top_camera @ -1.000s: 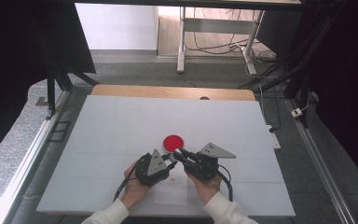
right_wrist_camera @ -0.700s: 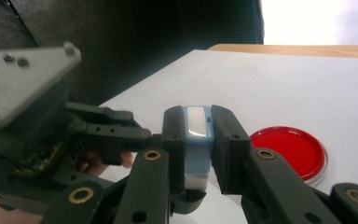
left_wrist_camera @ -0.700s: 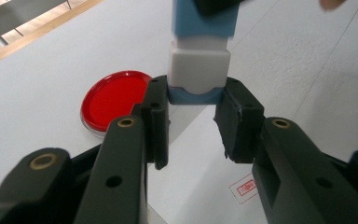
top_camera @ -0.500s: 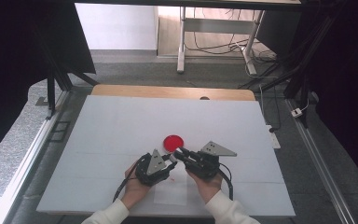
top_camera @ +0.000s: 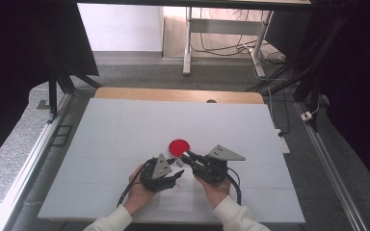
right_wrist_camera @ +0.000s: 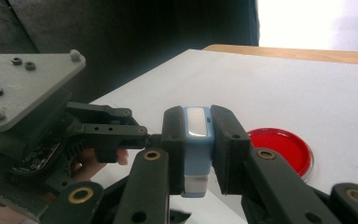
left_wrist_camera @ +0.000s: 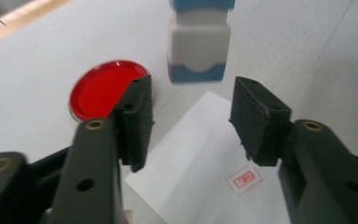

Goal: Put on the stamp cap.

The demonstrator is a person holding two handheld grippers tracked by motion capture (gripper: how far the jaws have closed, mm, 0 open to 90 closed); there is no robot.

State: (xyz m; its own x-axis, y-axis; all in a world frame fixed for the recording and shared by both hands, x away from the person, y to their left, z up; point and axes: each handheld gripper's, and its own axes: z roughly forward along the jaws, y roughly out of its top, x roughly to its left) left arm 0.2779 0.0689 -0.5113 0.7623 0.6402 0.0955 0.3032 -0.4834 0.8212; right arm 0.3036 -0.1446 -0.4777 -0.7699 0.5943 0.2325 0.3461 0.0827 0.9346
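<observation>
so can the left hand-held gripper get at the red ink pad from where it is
Probably yes. The left hand-held gripper is open, and the ink pad lies uncovered on the table just beyond its left jaw. The stamp in the right hand-held gripper hangs off to one side.

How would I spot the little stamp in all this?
Start at the white table, then find the red ink pad. Just beside it, the right gripper clamps the stamp: a small blue-and-white block, held upright above the white paper.

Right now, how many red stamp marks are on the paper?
1. A small red stamp mark sits on the white paper beside the left gripper's jaw. The jaws may hide others.
</observation>
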